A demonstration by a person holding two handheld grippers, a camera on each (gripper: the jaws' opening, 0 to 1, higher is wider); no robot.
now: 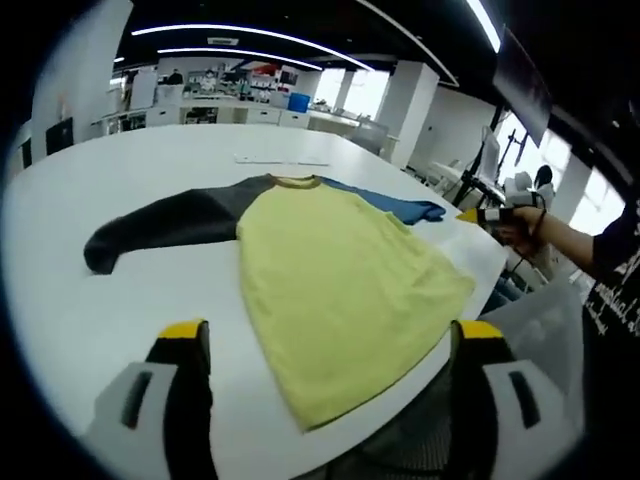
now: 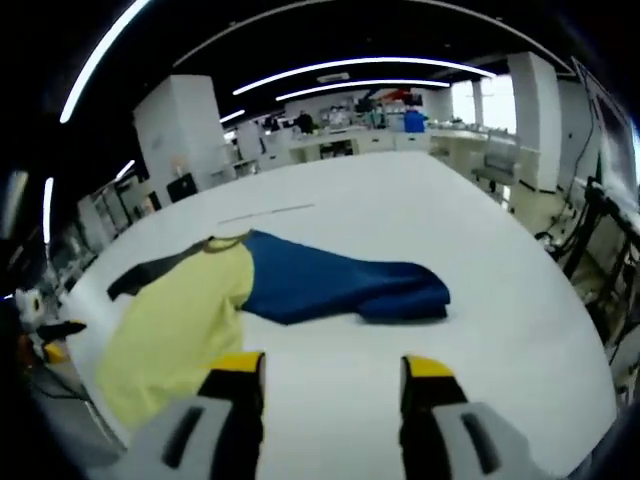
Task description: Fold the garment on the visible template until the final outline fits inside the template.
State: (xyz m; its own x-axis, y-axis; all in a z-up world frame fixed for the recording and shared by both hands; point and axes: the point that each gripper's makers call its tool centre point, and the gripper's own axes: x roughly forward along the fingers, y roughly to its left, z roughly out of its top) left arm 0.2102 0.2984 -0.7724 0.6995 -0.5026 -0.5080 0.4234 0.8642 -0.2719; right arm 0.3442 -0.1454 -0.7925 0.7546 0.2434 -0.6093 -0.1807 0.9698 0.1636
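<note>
A shirt with a yellow body (image 1: pixel 330 280), a dark grey sleeve (image 1: pixel 160 225) and a blue sleeve (image 1: pixel 395 205) lies flat on the white table (image 1: pixel 120 170). Its collar points away from me. My left gripper (image 1: pixel 330 335) is open, its yellow-tipped jaws standing wide on either side of the shirt's near hem. A hand holds my right gripper (image 1: pixel 488 213) beyond the blue cuff at the table's right edge. In the right gripper view the right gripper (image 2: pixel 332 365) is open, just short of the blue sleeve (image 2: pixel 340 285), with the yellow body (image 2: pixel 175 315) to its left.
A thin pale line (image 1: pixel 282 160) marks the table beyond the collar. The table's near edge (image 1: pixel 400 395) curves under the hem, with a dark mesh chair (image 1: pixel 400 445) below it. A person's arm (image 1: pixel 570 235) reaches in at right. Benches and pillars stand far behind.
</note>
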